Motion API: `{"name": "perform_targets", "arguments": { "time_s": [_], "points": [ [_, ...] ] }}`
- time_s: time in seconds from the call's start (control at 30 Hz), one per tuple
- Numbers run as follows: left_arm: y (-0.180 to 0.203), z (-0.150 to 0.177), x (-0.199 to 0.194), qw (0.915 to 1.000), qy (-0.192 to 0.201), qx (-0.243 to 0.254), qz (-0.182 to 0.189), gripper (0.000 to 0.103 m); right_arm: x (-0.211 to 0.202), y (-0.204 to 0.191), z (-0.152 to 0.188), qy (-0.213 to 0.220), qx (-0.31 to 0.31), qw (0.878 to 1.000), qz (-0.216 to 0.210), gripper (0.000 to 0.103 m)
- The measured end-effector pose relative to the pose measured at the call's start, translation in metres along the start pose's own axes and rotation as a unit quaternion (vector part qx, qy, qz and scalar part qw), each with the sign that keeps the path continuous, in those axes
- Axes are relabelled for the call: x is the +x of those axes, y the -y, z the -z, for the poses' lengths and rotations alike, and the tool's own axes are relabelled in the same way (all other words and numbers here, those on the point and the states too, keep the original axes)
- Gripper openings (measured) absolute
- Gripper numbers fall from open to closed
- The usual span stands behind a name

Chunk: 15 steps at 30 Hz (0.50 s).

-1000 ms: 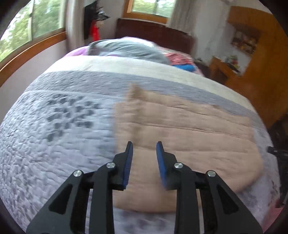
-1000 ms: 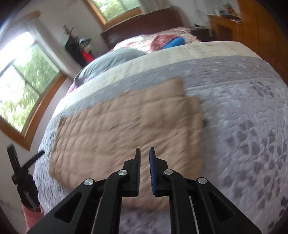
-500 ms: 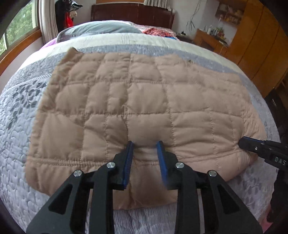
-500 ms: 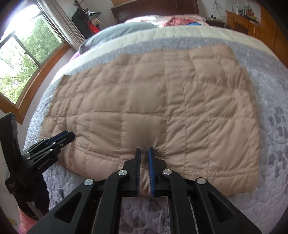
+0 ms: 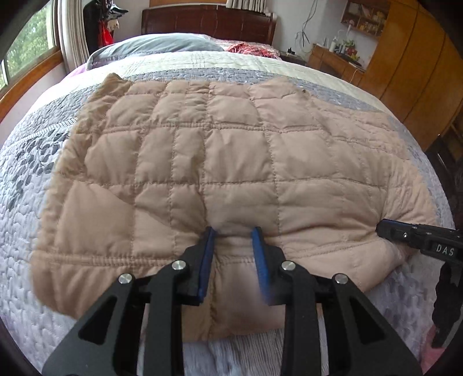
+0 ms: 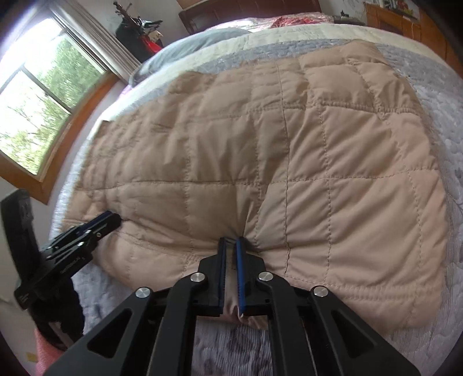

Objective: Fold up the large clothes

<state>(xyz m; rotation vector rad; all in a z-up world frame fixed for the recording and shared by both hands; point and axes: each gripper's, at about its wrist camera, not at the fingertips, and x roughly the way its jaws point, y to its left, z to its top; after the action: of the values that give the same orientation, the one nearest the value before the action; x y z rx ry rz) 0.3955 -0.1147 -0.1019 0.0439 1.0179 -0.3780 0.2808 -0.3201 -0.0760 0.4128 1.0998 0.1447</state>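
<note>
A large tan quilted jacket (image 5: 225, 150) lies folded flat on the bed, also filling the right wrist view (image 6: 260, 150). My left gripper (image 5: 233, 234) is open, its fingers straddling the jacket's near hem, fabric bulging between them. My right gripper (image 6: 231, 243) is shut on a pinch of the jacket's near edge. The right gripper shows at the far right of the left wrist view (image 5: 385, 228), at the jacket's right end. The left gripper shows at the left of the right wrist view (image 6: 113, 219), at the jacket's left end.
The jacket rests on a grey and lilac quilted bedspread (image 5: 26, 179). A grey pillow (image 5: 156, 46) and dark wooden headboard (image 5: 208, 20) are at the far end. A window (image 6: 34, 115) is on the left, wooden cabinets (image 5: 405, 72) on the right.
Both grippers have swung in and come down to the jacket's near edge. The right gripper has closed on the fabric. The left gripper's fingers now press into the hem.
</note>
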Motion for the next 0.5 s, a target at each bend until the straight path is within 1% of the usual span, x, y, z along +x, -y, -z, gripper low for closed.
{"name": "perform_targets", "arguments": {
  "time_s": [0.03, 0.07, 0.1, 0.13, 0.17, 0.2, 0.27, 0.33, 0.37, 0.4, 0.5],
  "points": [
    [-0.003, -0.001, -0.009, 1.0, 0.003, -0.002, 0.008, 0.028, -0.009, 0.0, 0.0, 0.007, -0.001, 1.0, -0.006, 0.025],
    [-0.01, -0.002, -0.024, 0.9996, 0.015, -0.008, 0.021, 0.035, -0.024, 0.002, 0.002, 0.023, -0.007, 1.0, -0.01, 0.038],
    [-0.015, -0.004, -0.034, 0.9993, 0.023, -0.012, 0.027, 0.048, -0.04, 0.006, 0.004, 0.042, -0.014, 0.999, -0.009, 0.043],
    [-0.025, -0.007, -0.046, 0.9986, 0.034, -0.019, 0.035, 0.054, -0.059, 0.011, 0.003, 0.066, -0.02, 0.998, -0.005, 0.048],
    [-0.037, -0.01, -0.057, 0.9978, 0.046, -0.026, 0.04, 0.06, -0.07, 0.016, 0.001, 0.079, -0.02, 0.997, -0.004, 0.05],
    [-0.051, -0.014, -0.067, 0.9973, 0.054, -0.032, 0.038, 0.064, -0.085, 0.027, -0.002, 0.092, -0.013, 0.996, -0.005, 0.053],
    [-0.079, -0.025, -0.075, 0.9968, 0.056, -0.046, 0.033, 0.069, -0.106, 0.054, -0.011, 0.108, 0.007, 0.994, -0.005, 0.068],
    [-0.115, -0.036, -0.074, 0.9957, 0.052, -0.071, 0.027, 0.069, -0.115, 0.079, -0.022, 0.114, 0.027, 0.993, 0.006, 0.073],
    [-0.13, -0.038, -0.071, 0.9947, 0.049, -0.087, 0.024, 0.069, -0.116, 0.097, -0.029, 0.109, 0.041, 0.993, 0.008, 0.074],
    [-0.152, -0.042, -0.064, 0.9925, 0.04, -0.11, 0.033, 0.07, -0.114, 0.111, -0.034, 0.101, 0.054, 0.993, 0.0, 0.074],
    [-0.185, -0.044, -0.041, 0.986, 0.014, -0.15, 0.072, 0.07, -0.093, 0.14, -0.044, 0.071, 0.087, 0.993, -0.041, 0.077]
  ]
}}
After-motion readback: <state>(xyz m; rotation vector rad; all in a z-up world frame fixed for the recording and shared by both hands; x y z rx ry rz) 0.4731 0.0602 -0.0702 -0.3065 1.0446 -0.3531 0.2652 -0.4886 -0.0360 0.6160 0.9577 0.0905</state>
